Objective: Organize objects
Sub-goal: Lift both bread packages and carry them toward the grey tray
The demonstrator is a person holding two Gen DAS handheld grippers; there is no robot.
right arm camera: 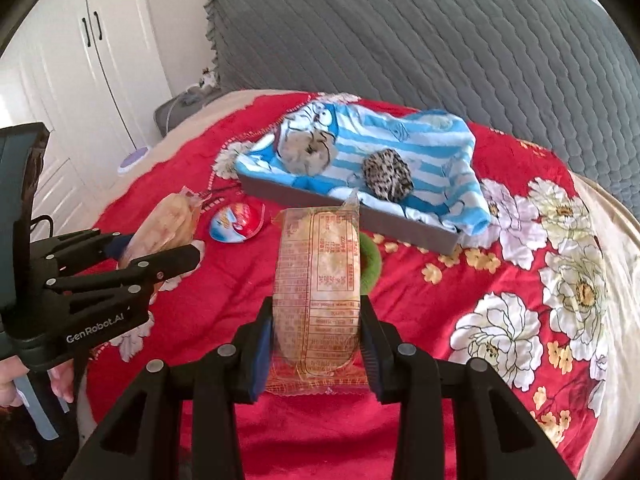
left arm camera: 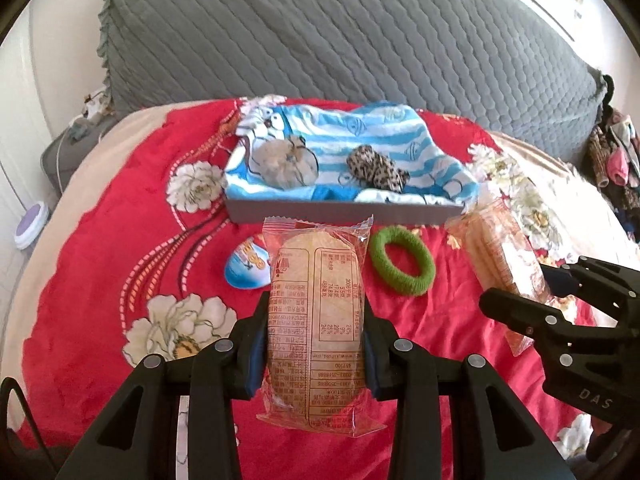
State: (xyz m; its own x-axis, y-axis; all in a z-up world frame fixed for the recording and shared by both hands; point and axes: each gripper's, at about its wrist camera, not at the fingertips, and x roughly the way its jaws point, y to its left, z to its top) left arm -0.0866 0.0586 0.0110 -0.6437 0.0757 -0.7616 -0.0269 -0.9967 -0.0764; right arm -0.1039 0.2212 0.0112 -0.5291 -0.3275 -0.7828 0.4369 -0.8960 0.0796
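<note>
Partly hidden green ring [right arm camera: 370, 258] (behind packet [right arm camera: 316, 280])

We see a bed under a red floral blanket [left arm camera: 100, 264]. Lying directly on it: a grey tray [left arm camera: 344, 214] lined with a blue striped cloth, a green hair ring [left arm camera: 402, 260] just in front of the tray, a blue-and-red egg-shaped capsule [left arm camera: 246, 266] to the ring's left. A grey quilted headboard cover [left arm camera: 320, 32] stands behind the bed.
</note>
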